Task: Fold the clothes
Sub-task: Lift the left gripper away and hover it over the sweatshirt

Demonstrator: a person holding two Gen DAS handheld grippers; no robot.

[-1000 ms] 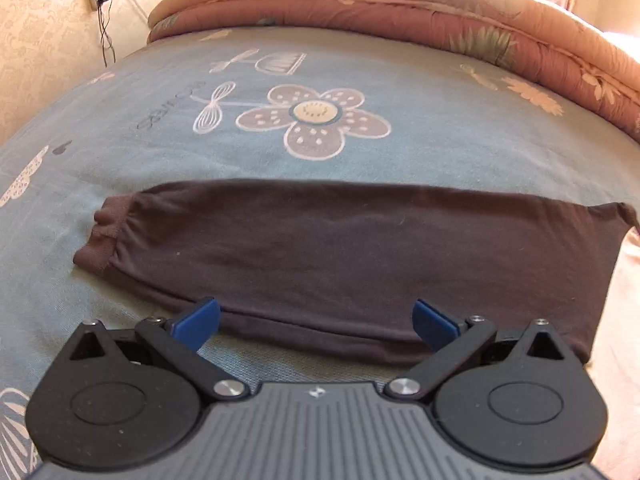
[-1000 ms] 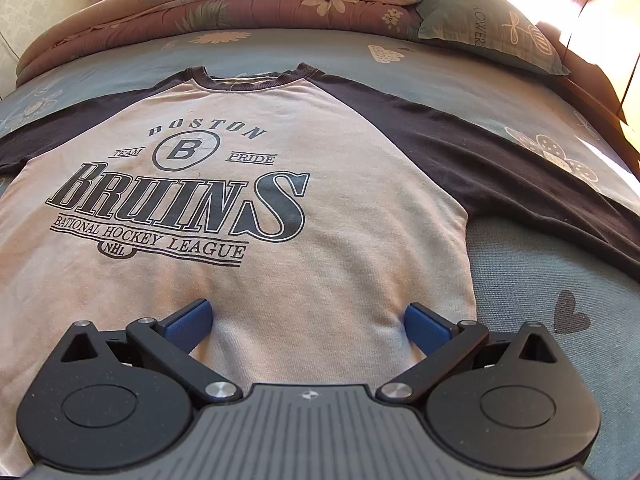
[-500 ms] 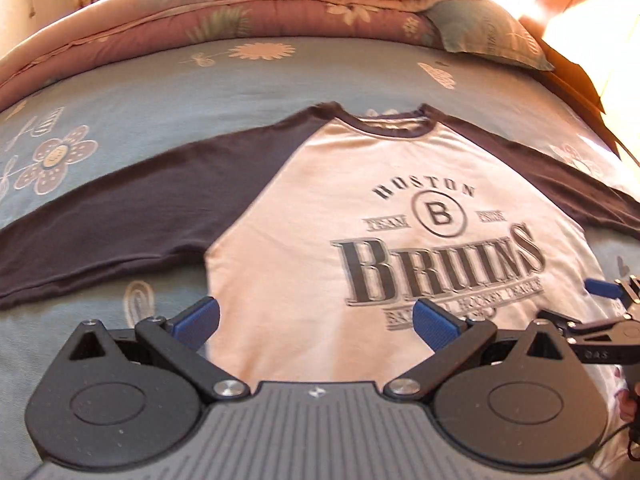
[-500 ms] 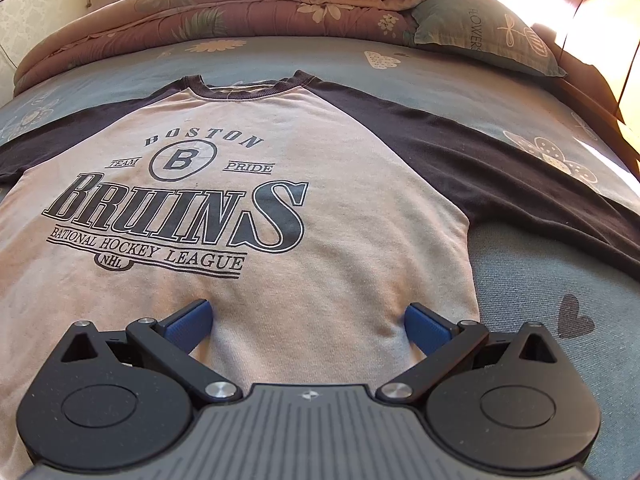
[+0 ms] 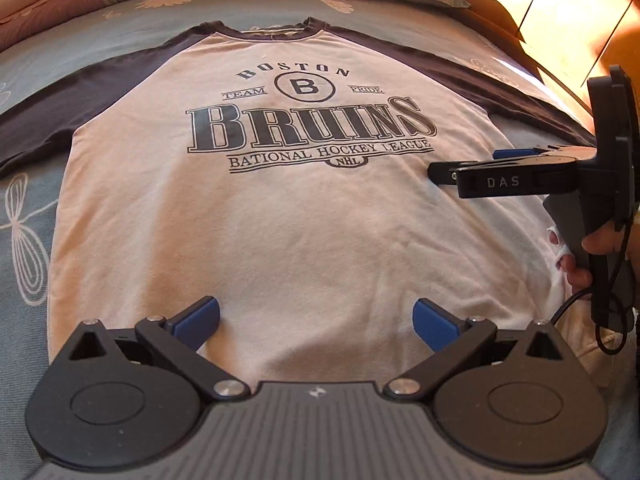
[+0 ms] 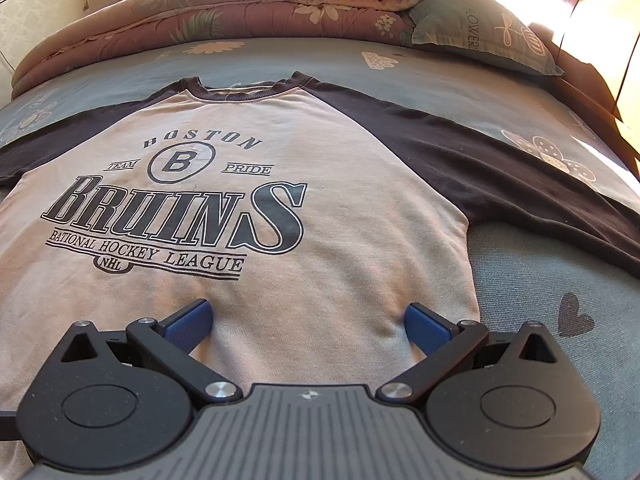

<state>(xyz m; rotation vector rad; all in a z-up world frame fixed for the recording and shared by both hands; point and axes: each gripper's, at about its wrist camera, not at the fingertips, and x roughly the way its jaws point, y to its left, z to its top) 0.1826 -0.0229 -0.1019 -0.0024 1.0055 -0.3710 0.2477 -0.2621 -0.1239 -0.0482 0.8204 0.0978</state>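
Vanishing off-frame: shirt point(image 6: 280, 208) sleeves point(image 6: 520, 184)

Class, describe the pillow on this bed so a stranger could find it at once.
Start at the bed with its blue-grey flowered sheet, where a shirt lies flat. Look past its collar to the rolled pink quilt. The pillow leans at the quilt's right end: blue-grey, not pink, and printed with letters.

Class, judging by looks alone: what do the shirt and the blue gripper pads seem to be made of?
Shirt: probably soft cotton knit, matte; it shows a fine fuzzy weave and gentle wrinkles. Blue pads: likely rubber or soft plastic, matte and smooth-looking; which one is unclear.
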